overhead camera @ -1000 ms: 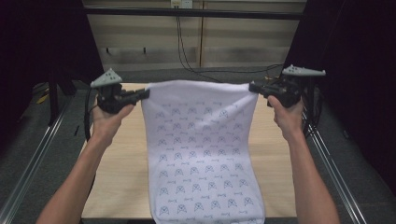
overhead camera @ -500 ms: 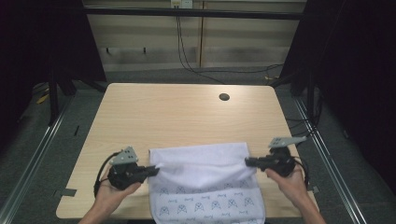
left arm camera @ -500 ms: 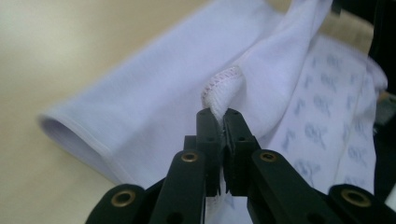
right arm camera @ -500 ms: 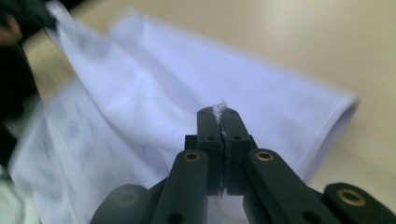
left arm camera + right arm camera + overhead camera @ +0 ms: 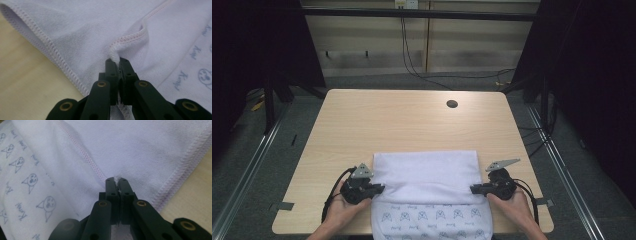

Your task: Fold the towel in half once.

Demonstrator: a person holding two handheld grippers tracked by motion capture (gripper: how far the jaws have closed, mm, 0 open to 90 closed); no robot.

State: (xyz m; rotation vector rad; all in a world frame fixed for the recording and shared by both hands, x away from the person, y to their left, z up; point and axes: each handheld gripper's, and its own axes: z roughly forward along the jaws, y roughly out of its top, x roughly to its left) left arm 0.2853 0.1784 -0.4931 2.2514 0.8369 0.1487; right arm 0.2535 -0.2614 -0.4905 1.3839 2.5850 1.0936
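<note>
A white towel (image 5: 427, 175) printed with small grey figures lies folded on the near half of the wooden table (image 5: 402, 120), its plain side turned over the printed side. My left gripper (image 5: 381, 188) is shut on the towel's left corner hem (image 5: 113, 53). At the right corner, my right gripper (image 5: 473, 189) is shut on the towel's stitched hem (image 5: 116, 178). Both grippers sit low, close to the tabletop, each held in a hand. The printed part of the towel (image 5: 432, 220) hangs toward the near table edge.
A round dark cable hole (image 5: 452, 104) lies at the table's far right. Dark metal frame rails (image 5: 242, 175) run along both sides of the table. Cables (image 5: 422, 55) trail on the floor beyond the far edge.
Both grippers came down from high over the table to its near part, still holding the towel corners. The towel, hanging stretched before, now lies folded over itself on the table.
</note>
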